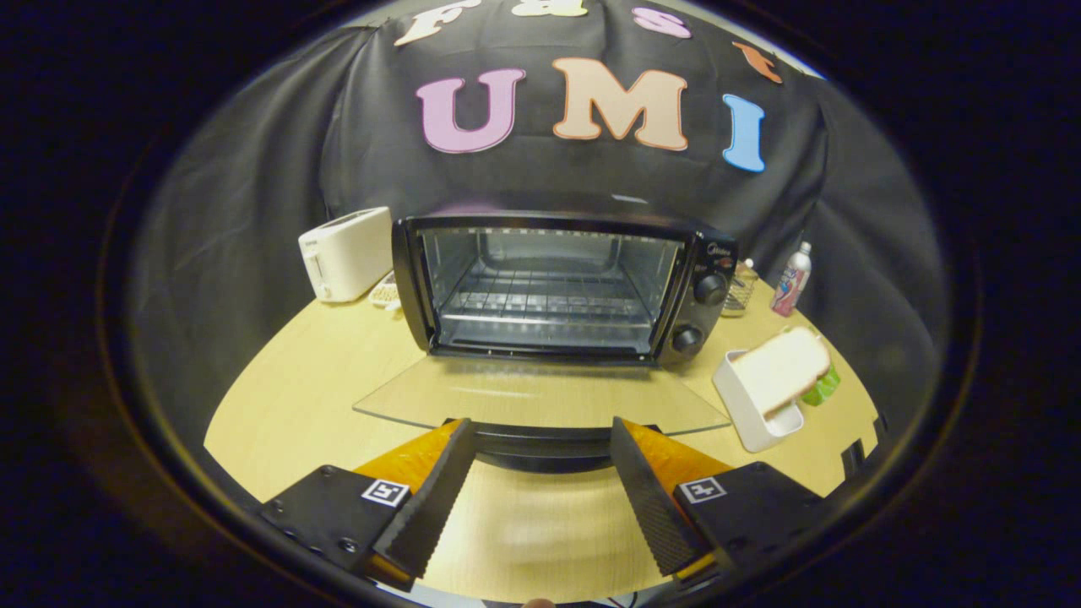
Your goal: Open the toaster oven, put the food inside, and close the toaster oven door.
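1. Gripper [540, 473] – released, fingers spread wide, nothing between them. It sits low over the worktop [279, 397], with the door handle [540, 446] just ahead of the fingertips.
2. Toaster oven [562, 287] is open: glass door [540, 397] folded flat toward the gripper, wire rack [540, 295] bare. Opening looks done; loading does not.
3. Food – a slice of bread [781, 369] – sits in a white holder [752, 405] to the right of the oven, just beside the door's right corner and near the control knobs [699, 312].
4. Bread orientation: leaning tilted on the holder, broad face toward the camera. Long axis runs from its lower end, nearest the door, up and away to the right, toward a bottle [792, 279] at the back.
5. Risks, my read:
   - Swinging right from here could clip the door's right corner or handle; the door lies between the fingers and the oven mouth.
   - Bread is thin and soft; squeezing across the faces too hard may crush or tear it, and a light pinch may drop it on the glass.
   - Pulling it out could drag or tip the holder, which looks light.
   - Entering the cavity too low may catch the slice on the rack's front bar.
6. A white toaster [346, 253] stands left of the oven, well apart from the route.
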Demonstrator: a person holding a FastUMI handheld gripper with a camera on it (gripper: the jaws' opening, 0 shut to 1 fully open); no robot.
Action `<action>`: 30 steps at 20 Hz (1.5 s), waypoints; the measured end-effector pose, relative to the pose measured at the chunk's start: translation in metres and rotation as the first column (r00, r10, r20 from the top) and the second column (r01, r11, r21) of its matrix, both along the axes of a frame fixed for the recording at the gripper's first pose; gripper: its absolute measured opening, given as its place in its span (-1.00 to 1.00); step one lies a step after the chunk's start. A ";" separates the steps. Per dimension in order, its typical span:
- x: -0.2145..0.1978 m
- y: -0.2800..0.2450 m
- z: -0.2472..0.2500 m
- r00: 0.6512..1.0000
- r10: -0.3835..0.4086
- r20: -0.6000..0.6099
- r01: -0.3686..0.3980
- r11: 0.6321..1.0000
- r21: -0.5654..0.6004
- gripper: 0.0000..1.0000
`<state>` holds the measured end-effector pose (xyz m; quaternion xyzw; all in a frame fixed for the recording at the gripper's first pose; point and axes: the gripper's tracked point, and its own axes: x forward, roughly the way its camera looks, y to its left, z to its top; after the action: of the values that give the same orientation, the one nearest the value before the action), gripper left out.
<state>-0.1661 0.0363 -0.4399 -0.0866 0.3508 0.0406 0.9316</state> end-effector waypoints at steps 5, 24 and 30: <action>-0.015 -0.005 -0.035 0.996 0.015 -0.089 -0.019 0.999 -0.037 0.99; 0.073 -0.226 0.102 0.883 -0.405 0.238 0.389 0.914 0.114 0.96; 0.093 -0.307 0.072 0.805 -0.574 0.148 0.517 0.802 0.300 0.92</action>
<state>-0.0726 -0.2702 -0.3677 0.1303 0.2420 -0.1982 0.9409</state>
